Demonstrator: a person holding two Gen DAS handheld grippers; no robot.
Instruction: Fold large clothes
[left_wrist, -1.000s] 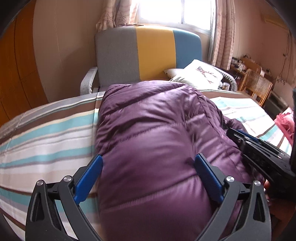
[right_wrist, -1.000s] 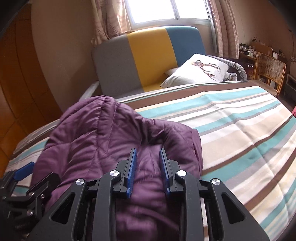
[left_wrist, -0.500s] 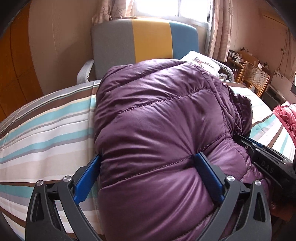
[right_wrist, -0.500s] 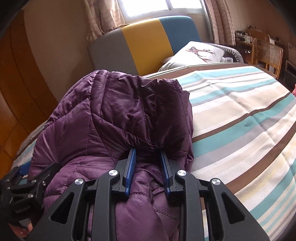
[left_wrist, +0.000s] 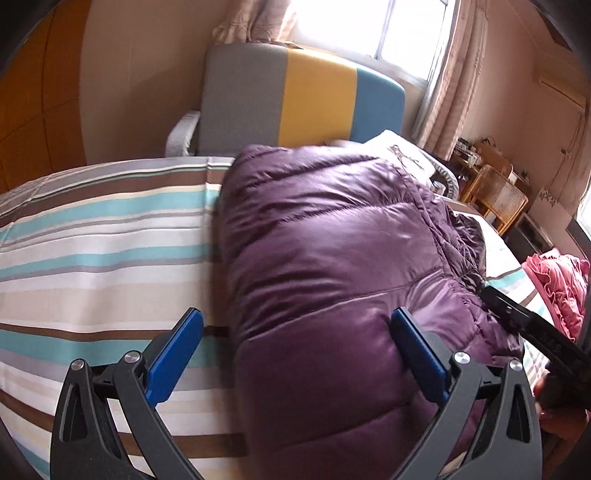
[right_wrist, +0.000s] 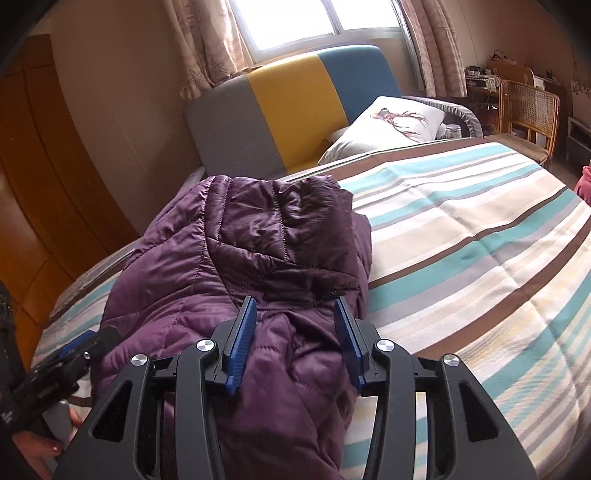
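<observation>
A purple quilted puffer jacket (left_wrist: 332, 258) lies folded in a thick bundle on the striped bedspread (left_wrist: 92, 258). My left gripper (left_wrist: 295, 350) is wide open at the bundle's near end. Its left pad hangs over bare bedspread, clear of the fabric, and its right pad rests against the jacket. In the right wrist view the jacket (right_wrist: 240, 240) fills the left half. My right gripper (right_wrist: 295, 343) has its jaws opening, with a loose ridge of jacket fabric lying between the pads. Each gripper shows at the edge of the other's view: right gripper (left_wrist: 532, 332), left gripper (right_wrist: 70, 358).
A grey, yellow and blue sofa back (right_wrist: 295, 110) stands behind the bed with a deer-print pillow (right_wrist: 395, 122). A rattan chair (right_wrist: 528, 107) is at far right. A pink garment (left_wrist: 554, 288) lies at the bed's right edge. Wooden wardrobe doors (right_wrist: 37, 184) line the left.
The raised jacket fold has come down flat onto the bed. The right gripper's jaws have spread wider around the fabric. The left gripper's left pad now stands clear of the jacket's edge.
</observation>
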